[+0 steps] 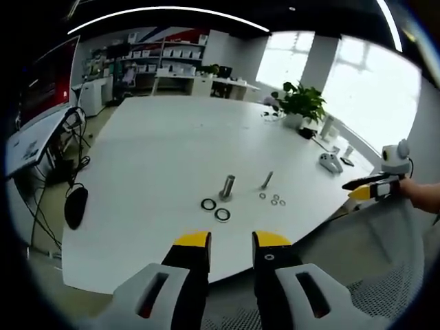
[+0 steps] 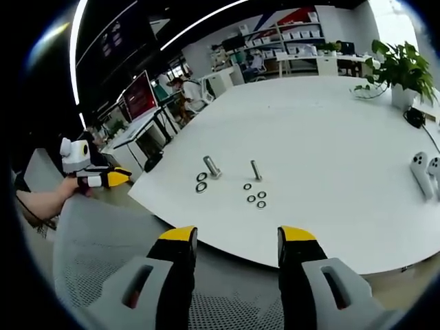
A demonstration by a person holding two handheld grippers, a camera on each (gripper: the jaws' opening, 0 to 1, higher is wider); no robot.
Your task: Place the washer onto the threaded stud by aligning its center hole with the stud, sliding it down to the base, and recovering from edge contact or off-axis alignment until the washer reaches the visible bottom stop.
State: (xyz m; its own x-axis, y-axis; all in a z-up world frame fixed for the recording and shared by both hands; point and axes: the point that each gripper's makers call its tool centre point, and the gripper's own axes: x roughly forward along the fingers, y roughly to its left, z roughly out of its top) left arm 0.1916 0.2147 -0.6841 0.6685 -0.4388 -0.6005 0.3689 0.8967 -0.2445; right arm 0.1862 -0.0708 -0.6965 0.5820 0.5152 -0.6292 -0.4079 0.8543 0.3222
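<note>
On the white table [image 1: 158, 151] stand a thick threaded stud [image 1: 227, 185] and a thinner stud [image 1: 267, 180]. Two dark large washers [image 1: 208, 204] lie flat just in front of the thick stud, and several small washers [image 1: 275, 199] lie by the thin one. My left gripper [image 1: 232, 240] hangs open and empty before the table's near edge. In the right gripper view the thick stud [image 2: 212, 166], thin stud [image 2: 256, 170], large washers [image 2: 201, 181] and small washers [image 2: 256, 196] lie ahead. My right gripper [image 2: 238, 237] is open and empty, off the table edge.
A potted plant [image 1: 302, 103] and white controllers [image 1: 331, 162] sit at the table's far right side. A mesh chair back [image 2: 103, 247] lies below both grippers. A hand [image 2: 48, 196] holds the left gripper [image 2: 103, 179]. Desks and shelves stand behind.
</note>
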